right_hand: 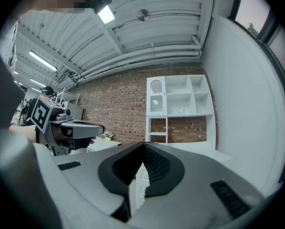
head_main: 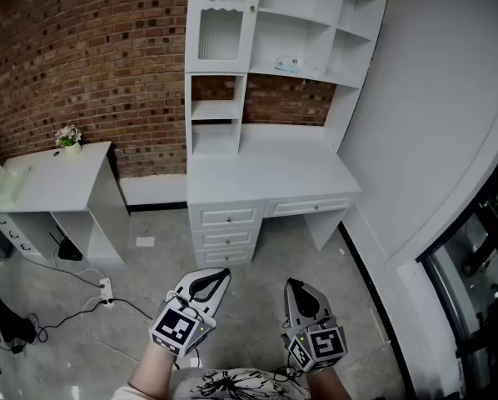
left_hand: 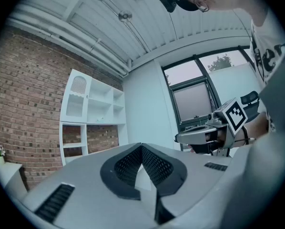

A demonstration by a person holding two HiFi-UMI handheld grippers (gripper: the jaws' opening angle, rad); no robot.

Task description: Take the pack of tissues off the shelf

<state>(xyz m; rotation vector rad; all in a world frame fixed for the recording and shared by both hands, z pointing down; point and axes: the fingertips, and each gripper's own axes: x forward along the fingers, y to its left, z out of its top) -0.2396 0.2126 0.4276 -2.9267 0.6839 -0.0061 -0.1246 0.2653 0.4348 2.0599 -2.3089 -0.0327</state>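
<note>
The pack of tissues (head_main: 288, 63) is a small pale packet lying on a middle shelf of the white shelf unit (head_main: 232, 107) above the desk (head_main: 266, 173). It also shows tiny in the left gripper view (left_hand: 100, 119) and in the right gripper view (right_hand: 182, 111). Both grippers are held low, far in front of the desk and well short of the shelf. My left gripper (head_main: 220, 273) (left_hand: 141, 146) is shut, jaw tips touching, nothing between them. My right gripper (head_main: 292, 283) (right_hand: 143, 144) is shut and empty too.
A white side table (head_main: 53, 182) with a small flower pot (head_main: 68, 138) stands at the left. A power strip with cables (head_main: 106, 290) lies on the floor near it. Desk drawers (head_main: 228, 217) face me. A white wall (head_main: 432, 140) runs along the right.
</note>
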